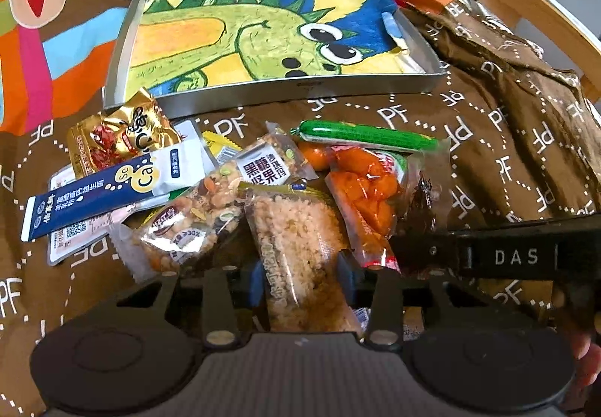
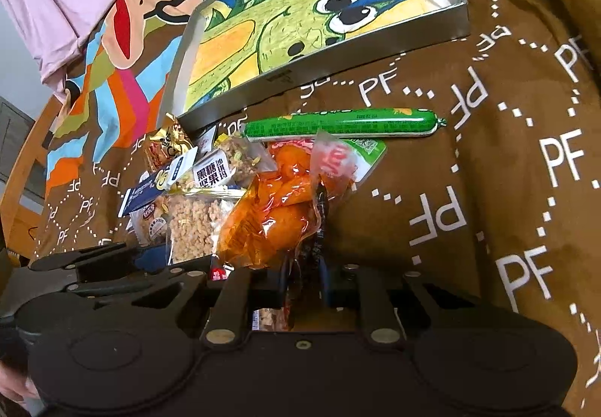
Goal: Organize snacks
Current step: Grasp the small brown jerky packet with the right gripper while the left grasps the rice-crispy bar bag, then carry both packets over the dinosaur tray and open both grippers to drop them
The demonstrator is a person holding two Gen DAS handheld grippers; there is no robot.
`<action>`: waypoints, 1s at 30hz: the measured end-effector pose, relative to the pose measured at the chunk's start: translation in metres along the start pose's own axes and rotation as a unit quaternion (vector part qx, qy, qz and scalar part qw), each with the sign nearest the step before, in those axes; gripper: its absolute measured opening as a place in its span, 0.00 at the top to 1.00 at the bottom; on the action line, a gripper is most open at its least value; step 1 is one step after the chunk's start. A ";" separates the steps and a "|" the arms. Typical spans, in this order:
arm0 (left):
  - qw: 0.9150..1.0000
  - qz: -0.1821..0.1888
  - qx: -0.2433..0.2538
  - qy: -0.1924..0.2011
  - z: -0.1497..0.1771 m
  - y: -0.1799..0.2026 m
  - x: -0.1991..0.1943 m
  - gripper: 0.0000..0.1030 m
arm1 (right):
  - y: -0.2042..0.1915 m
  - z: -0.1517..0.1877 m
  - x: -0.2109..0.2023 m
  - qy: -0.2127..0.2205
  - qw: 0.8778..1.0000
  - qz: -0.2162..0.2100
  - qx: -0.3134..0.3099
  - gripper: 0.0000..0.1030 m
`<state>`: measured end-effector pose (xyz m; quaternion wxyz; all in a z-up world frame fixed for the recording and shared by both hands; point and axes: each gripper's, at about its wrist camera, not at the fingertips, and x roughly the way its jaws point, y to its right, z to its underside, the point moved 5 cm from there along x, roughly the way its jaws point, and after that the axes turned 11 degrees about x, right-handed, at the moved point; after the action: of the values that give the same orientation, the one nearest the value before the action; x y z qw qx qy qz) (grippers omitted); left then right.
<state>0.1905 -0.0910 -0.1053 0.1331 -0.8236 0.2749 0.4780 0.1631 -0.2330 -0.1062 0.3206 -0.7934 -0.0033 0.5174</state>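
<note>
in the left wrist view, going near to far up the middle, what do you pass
hand-held gripper → puffed rice bar packet → brown sugar nut bar packet → near wall of the metal tray → dinosaur drawing in the tray

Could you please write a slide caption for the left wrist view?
Left hand-held gripper closed on a puffed-rice bar packet among piled snacks, before an empty metal tray.
</note>
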 end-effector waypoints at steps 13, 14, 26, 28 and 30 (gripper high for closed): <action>0.999 -0.032 -0.016 0.004 0.004 0.010 -0.031 0.79 | -0.004 -0.002 -0.040 0.062 0.998 -0.019 0.000 0.83; 0.999 -0.033 -0.016 0.005 0.004 0.010 -0.032 0.80 | -0.004 -0.002 -0.042 0.066 0.998 -0.022 0.000 0.83; 0.997 -0.049 -0.037 0.035 0.002 0.006 -0.057 0.81 | -0.006 -0.005 -0.052 0.089 0.995 -0.035 0.011 0.83; 0.997 -0.054 -0.040 0.047 -0.002 0.006 -0.065 0.81 | -0.010 -0.006 -0.055 0.093 0.995 -0.037 0.014 0.83; 0.996 -0.056 -0.049 0.056 -0.009 0.005 -0.073 0.81 | -0.017 -0.008 -0.061 0.098 0.994 -0.046 0.022 0.83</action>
<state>0.1654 -0.0755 -0.0379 0.1037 -0.8689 0.2114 0.4355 0.1467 -0.2439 -0.0456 0.3604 -0.8320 0.0030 0.4217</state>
